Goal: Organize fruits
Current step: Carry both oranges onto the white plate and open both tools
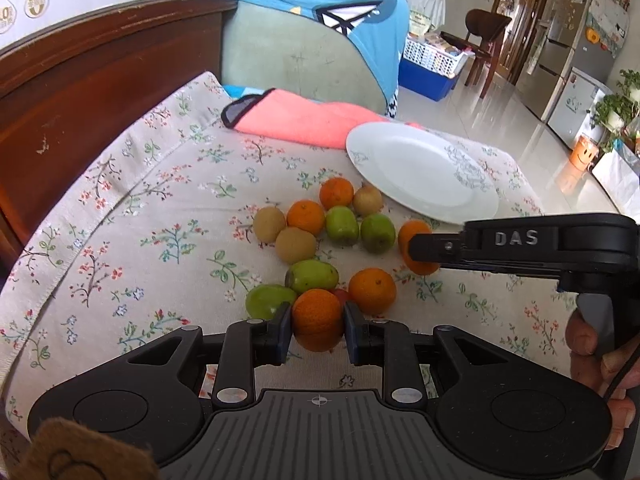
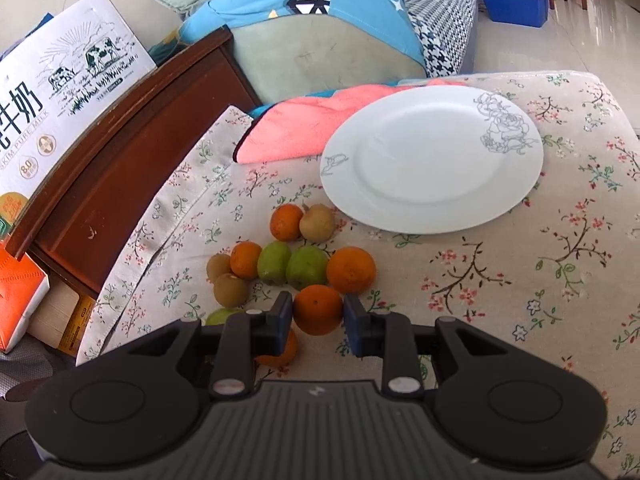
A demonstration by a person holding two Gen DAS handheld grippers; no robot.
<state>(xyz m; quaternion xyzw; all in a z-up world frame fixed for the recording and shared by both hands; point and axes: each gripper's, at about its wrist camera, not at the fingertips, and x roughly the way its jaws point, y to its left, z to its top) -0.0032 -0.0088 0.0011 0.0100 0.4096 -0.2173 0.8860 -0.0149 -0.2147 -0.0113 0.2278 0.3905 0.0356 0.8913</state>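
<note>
My left gripper (image 1: 317, 322) is shut on an orange (image 1: 316, 316) at the near end of a cluster of fruit on the floral cloth. Green fruits (image 1: 311, 276), brown kiwis (image 1: 295, 244) and more oranges (image 1: 372, 290) lie around it. From the right, my right gripper (image 1: 414, 246) reaches in with an orange (image 1: 416, 228) at its fingertips. In the right wrist view the right gripper (image 2: 318, 316) is shut on that orange (image 2: 318, 314). Another orange (image 2: 282, 354) lies partly hidden under its left finger. A white plate (image 1: 420, 168) (image 2: 432, 168) sits bare beyond the fruit.
A pink cloth (image 2: 296, 128) lies behind the plate. A dark wooden board (image 1: 100, 80) runs along the left, with a milk carton (image 2: 72, 92) on it. A sofa with a blue cover (image 1: 304, 12) stands behind. A person's hand (image 1: 592, 344) holds the right gripper's handle.
</note>
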